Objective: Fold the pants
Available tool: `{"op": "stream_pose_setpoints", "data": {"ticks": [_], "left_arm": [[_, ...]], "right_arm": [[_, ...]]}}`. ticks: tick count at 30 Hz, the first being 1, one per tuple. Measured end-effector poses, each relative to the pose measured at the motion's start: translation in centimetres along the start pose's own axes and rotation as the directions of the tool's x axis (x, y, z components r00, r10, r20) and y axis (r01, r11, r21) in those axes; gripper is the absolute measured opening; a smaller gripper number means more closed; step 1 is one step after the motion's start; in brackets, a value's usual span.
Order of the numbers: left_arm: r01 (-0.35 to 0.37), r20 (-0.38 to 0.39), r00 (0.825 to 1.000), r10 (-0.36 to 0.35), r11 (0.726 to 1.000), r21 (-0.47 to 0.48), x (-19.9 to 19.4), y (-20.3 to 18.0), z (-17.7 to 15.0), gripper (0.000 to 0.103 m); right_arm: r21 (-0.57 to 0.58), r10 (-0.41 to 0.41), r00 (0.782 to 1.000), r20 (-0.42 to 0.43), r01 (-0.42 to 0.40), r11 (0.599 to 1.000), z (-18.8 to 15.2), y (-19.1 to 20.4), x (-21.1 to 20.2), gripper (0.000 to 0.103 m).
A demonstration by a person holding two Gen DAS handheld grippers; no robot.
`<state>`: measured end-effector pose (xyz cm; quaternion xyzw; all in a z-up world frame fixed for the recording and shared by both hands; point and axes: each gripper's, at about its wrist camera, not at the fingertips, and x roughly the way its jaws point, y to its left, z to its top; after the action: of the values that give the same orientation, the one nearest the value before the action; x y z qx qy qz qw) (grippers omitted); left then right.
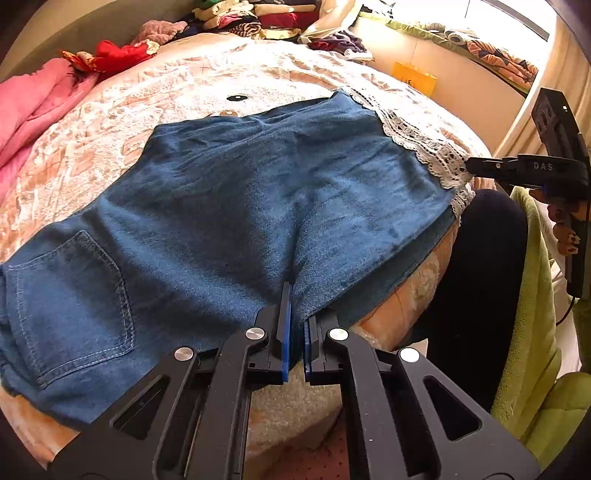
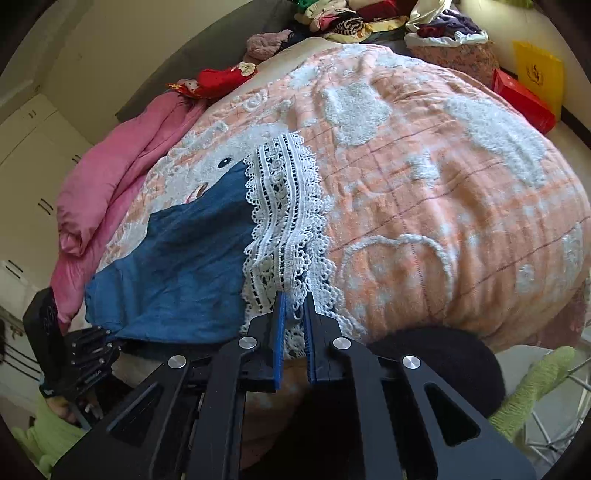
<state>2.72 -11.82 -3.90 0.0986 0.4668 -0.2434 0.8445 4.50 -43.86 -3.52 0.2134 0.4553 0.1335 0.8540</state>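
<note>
Blue denim pants (image 1: 229,206) with a white lace hem (image 1: 417,144) lie folded lengthwise across the bed, a back pocket (image 1: 77,302) at the near left. My left gripper (image 1: 297,306) is shut on the near denim edge at the crotch. My right gripper (image 2: 295,306) is shut on the lace hem (image 2: 284,221) at the bed's near edge; it also shows in the left wrist view (image 1: 476,166) at the hem's right end. The denim (image 2: 177,273) stretches left of it, and the left gripper (image 2: 92,354) shows at lower left.
The peach and white quilt (image 2: 443,184) covers the bed. A pink duvet (image 2: 110,177) lies along the left side. Piled clothes (image 1: 251,18) sit at the far end. A red box (image 2: 524,99) and yellow bag (image 2: 539,74) stand at the right. A dark-clothed knee (image 1: 480,277) presses against the near edge.
</note>
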Motion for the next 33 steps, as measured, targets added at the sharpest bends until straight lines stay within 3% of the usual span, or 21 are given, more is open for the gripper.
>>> {"op": "stream_pose_setpoints", "data": {"ticks": [6, 11, 14, 17, 19, 23, 26, 30, 33], "left_arm": [[0.0, -0.017, 1.0, 0.0, 1.0, 0.008, 0.5, -0.2, -0.5, 0.004], [0.011, -0.043, 0.999, -0.011, 1.0, -0.012, 0.7, -0.2, -1.1, 0.011], [0.027, -0.031, 0.999, -0.027, 1.0, -0.005, -0.7, -0.6, -1.5, 0.029], [-0.01, -0.006, 1.0, 0.01, 1.0, -0.014, -2.7, 0.0, -1.9, 0.038], [-0.044, 0.017, 0.999, 0.045, 0.998, -0.048, -3.9, 1.2, -1.9, 0.044], [-0.136, 0.028, 0.99, 0.142, 0.98, -0.146, -5.2, 5.0, -1.6, 0.056], [-0.216, -0.007, 0.976, 0.22, 0.953, -0.213, -4.7, 8.0, -1.7, 0.061], [-0.297, -0.075, 0.955, 0.288, 0.91, -0.289, -3.4, 11.7, -2.9, 0.062], [-0.271, -0.073, 0.962, 0.262, 0.896, -0.353, -3.2, 13.4, -3.9, 0.062]], "right_arm": [[-0.005, -0.052, 0.998, -0.033, 0.052, 0.999, -1.3, -0.7, 0.3, 0.009], [0.052, -0.037, 0.999, -0.007, 0.037, 0.998, -1.1, -1.5, -0.7, 0.016], [0.016, -0.097, 0.993, 0.072, 0.096, 0.995, -0.5, -0.9, -2.6, 0.028], [-0.049, -0.042, 0.994, 0.104, 0.048, 0.998, 0.3, 0.9, -3.2, 0.052], [-0.134, -0.01, 0.995, 0.099, 0.024, 0.991, 0.9, 3.0, -2.7, 0.054], [-0.275, 0.034, 0.999, 0.014, -0.029, 0.961, 1.9, 7.1, 0.7, 0.058], [-0.335, 0.013, 0.999, -0.035, -0.024, 0.942, 2.1, 8.7, 3.1, 0.065], [-0.292, -0.043, 0.99, -0.132, 0.002, 0.956, 1.4, 7.6, 6.2, 0.065], [-0.252, -0.031, 0.989, -0.144, -0.006, 0.968, 0.7, 6.0, 6.6, 0.065]]}}
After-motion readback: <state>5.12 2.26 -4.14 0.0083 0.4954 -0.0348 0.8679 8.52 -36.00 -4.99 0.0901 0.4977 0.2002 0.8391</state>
